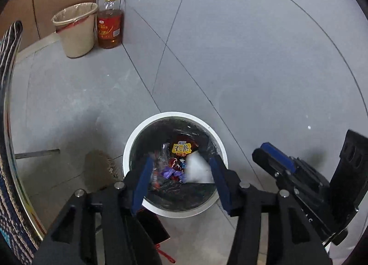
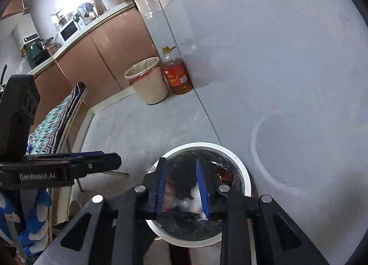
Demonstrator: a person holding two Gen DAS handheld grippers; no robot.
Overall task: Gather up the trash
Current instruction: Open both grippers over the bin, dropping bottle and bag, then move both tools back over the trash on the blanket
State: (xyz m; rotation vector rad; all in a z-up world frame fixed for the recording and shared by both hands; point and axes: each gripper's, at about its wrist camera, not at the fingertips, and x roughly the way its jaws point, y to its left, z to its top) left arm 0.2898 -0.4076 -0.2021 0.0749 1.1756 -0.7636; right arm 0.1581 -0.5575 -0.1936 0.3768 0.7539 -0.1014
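I am holding my left gripper over the white bin on the floor, its jaws standing wide with nothing between them. My right gripper is hovering beside it, jaws narrow and empty. Wrappers and a white wad are lying inside the bin. Farther off, a beige bin and an oil bottle are standing against the wall.

Near: lined trash bin on floor, snack wrappers and tissue inside. Far left: second bin by cabinet, oil bottle just right of it.
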